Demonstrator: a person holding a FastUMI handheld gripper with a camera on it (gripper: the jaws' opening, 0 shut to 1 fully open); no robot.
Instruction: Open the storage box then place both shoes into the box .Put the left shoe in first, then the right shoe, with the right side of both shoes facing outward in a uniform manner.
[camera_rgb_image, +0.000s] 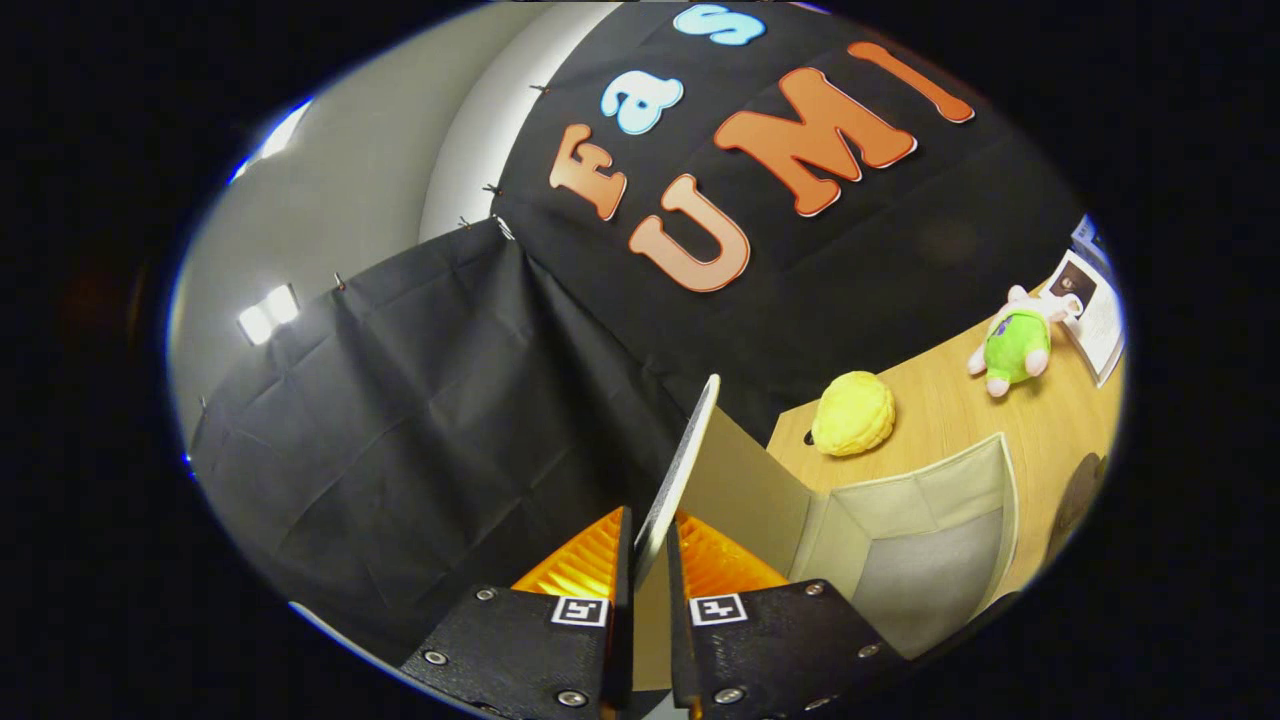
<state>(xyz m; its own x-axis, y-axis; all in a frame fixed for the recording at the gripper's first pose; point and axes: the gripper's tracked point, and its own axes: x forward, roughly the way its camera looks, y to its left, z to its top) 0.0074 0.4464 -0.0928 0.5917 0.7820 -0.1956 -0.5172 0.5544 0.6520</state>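
Two fingers of the gripper (648, 560) are nearly closed, pinching the thin lid (680, 465) of the storage box (930, 530) btwn them; both fingers press on it, one per side. Lid is seen edge-on, raised, its edge running up and away from the fingertips w/ a pale rim. Box is beige fabric, just beyond and to the right of the fingers; its grey inner wall and open compartment show, so it's open. Box sits on a wooden table (1050, 430). Beyond the box on the table: a yellow round plush (853, 413) near the box's far corner, then a green and pink plush toy (1018, 343) farther off, lying apart from the yellow one. Next to the green toy, a paper sheet (1095, 310) lies at the table's far end. Black cloth wall (450, 400) stands behind the lid and the table.
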